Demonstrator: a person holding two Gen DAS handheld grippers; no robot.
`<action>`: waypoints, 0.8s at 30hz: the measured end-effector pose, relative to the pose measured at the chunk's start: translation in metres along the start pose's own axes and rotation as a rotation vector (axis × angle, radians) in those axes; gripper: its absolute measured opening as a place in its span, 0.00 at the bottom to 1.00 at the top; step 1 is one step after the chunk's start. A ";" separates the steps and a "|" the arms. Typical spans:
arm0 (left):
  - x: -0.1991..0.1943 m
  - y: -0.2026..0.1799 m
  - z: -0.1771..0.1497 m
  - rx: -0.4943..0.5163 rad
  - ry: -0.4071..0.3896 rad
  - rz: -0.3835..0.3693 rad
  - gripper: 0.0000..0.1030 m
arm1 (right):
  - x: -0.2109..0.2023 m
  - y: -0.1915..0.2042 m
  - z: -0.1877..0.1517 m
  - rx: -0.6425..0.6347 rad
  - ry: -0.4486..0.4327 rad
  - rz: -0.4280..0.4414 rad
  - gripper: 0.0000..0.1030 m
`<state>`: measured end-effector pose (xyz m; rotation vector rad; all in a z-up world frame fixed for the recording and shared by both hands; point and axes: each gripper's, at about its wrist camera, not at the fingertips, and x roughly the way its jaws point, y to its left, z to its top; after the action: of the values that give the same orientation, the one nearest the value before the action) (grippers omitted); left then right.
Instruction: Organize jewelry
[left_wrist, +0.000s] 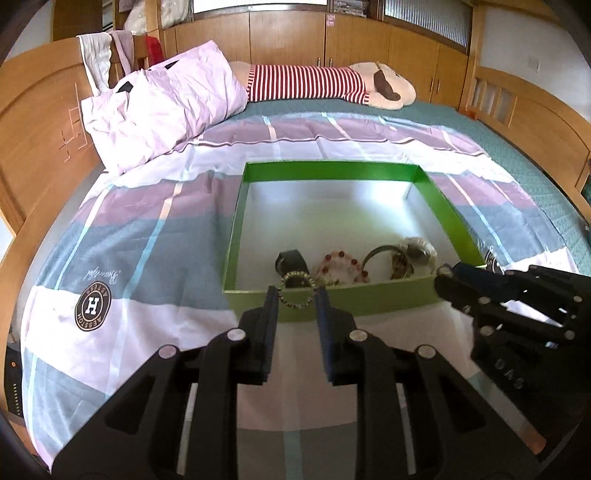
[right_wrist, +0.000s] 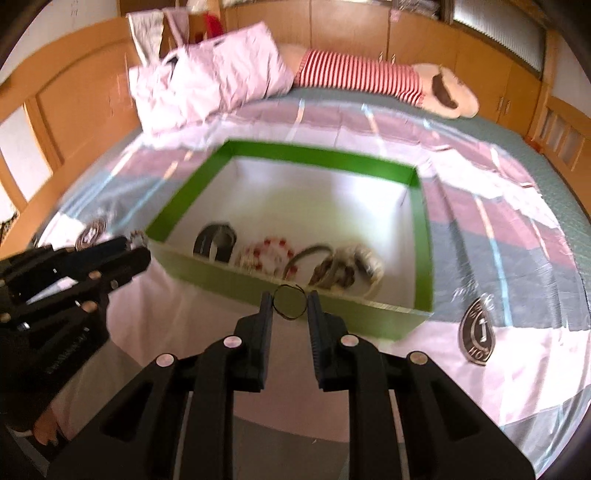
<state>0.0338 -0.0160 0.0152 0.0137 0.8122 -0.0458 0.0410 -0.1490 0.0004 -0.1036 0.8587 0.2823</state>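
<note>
A beaded bracelet (left_wrist: 296, 289) is gripped between the fingers of the left gripper (left_wrist: 296, 295) at the green box's (left_wrist: 236, 210) near wall; a thin dark ring (right_wrist: 290, 301) is clamped by the right gripper (right_wrist: 290, 304), just before that wall

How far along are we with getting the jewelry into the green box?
Done: several pieces lie along the near wall of the box, including a black band and a red-beaded bracelet. In hand: left gripper holds a beaded ring; right gripper holds a thin hoop. Left: dropping both in.
</note>
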 end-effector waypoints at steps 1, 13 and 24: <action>0.001 -0.001 0.001 -0.004 -0.002 -0.006 0.20 | -0.002 -0.001 0.002 0.008 -0.012 -0.002 0.18; -0.009 -0.004 0.039 0.007 -0.125 -0.047 0.20 | -0.040 -0.033 0.020 0.116 -0.194 -0.042 0.18; 0.058 -0.003 0.058 -0.036 -0.013 -0.057 0.20 | 0.029 -0.069 0.033 0.203 -0.084 -0.085 0.18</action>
<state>0.1156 -0.0227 0.0129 -0.0433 0.8006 -0.0848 0.1026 -0.2025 -0.0015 0.0599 0.7929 0.1177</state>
